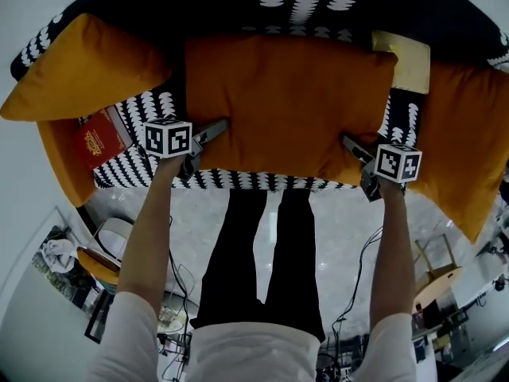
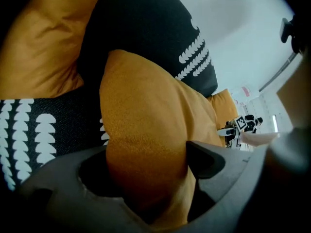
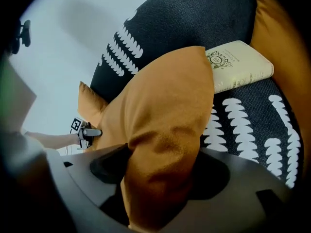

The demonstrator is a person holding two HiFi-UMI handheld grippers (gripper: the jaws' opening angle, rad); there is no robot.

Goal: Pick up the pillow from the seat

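Note:
A large orange pillow [image 1: 286, 102] lies across the black-and-white patterned seat [image 1: 135, 173], filling its middle. My left gripper [image 1: 216, 127] pinches the pillow's left end and my right gripper [image 1: 350, 143] pinches its right end. In the left gripper view the orange fabric [image 2: 146, 125] bulges between the left gripper's jaws [image 2: 146, 176], pressed by both pads. In the right gripper view the pillow's corner [image 3: 165, 110] is squeezed between the right gripper's jaws [image 3: 158, 176]. Each gripper shows small in the other's view.
Another orange cushion [image 1: 79, 66] leans at the seat's left and one [image 1: 465, 134] at its right. A red book [image 1: 102, 138] lies on the seat at left, a cream book [image 1: 406, 58] at back right. The person's legs [image 1: 266, 245] stand before the seat; cables lie on the floor.

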